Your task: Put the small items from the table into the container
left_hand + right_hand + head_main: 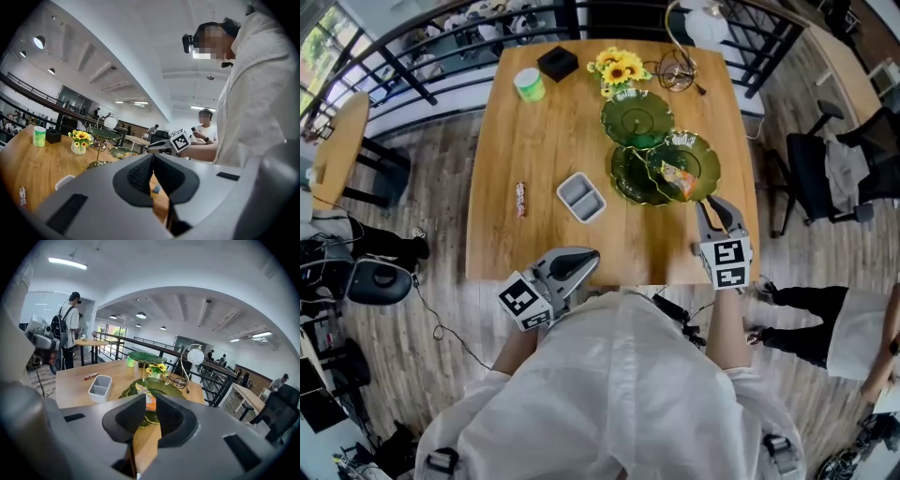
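Packet (679, 176): on green plate (705, 155), toward table's (534, 141) right edge; light, crinkly, slippery; pinch a sealed end
Right gripper (706, 204): jaws narrowly parted, empty; packet just beyond tips
Left gripper (586, 255): jaws together, empty; at near edge

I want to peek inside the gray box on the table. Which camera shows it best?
The head view. It looks straight down into the gray box, so both its compartments show, and they look empty. The right gripper view shows it from a low side angle. The left gripper view shows only a pale corner.
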The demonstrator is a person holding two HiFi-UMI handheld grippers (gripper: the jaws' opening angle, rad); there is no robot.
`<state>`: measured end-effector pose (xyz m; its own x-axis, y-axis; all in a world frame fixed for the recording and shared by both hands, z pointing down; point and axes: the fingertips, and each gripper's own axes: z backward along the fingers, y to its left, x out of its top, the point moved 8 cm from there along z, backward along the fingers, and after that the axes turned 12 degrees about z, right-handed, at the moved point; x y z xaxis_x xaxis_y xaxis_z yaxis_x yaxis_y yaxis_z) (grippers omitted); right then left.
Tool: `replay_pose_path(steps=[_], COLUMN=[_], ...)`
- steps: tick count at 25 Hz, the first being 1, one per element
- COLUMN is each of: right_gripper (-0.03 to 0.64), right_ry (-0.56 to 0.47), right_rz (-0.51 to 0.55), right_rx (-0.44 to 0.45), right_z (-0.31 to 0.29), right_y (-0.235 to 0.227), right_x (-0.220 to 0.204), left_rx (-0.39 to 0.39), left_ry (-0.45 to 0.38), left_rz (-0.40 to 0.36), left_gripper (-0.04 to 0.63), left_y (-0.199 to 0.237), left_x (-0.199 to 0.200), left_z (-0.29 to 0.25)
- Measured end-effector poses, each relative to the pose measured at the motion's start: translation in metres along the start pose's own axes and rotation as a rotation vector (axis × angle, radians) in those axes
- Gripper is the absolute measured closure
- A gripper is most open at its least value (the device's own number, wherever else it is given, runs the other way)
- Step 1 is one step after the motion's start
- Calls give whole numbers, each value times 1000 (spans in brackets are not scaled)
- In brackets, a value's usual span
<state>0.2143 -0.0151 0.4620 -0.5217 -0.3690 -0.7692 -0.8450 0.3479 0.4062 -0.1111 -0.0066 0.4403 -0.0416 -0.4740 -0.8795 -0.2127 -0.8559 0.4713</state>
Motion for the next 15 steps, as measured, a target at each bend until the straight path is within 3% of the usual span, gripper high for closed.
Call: replay_pose_path(steps=[3, 15], right_gripper=[581, 603], right_ry=[-4, 40], right_rz=[-5, -92], right_rx=[-28, -60], right_z=[8, 33], right_y=[-1, 16], right_x=[-4, -37], left_rx=[-4, -38], left_ry=[3, 28], left_rz=[-2, 0], left_gripper=[588, 588], left_y=[-2, -2], left_x=[-1, -4], left_z=[-1, -4])
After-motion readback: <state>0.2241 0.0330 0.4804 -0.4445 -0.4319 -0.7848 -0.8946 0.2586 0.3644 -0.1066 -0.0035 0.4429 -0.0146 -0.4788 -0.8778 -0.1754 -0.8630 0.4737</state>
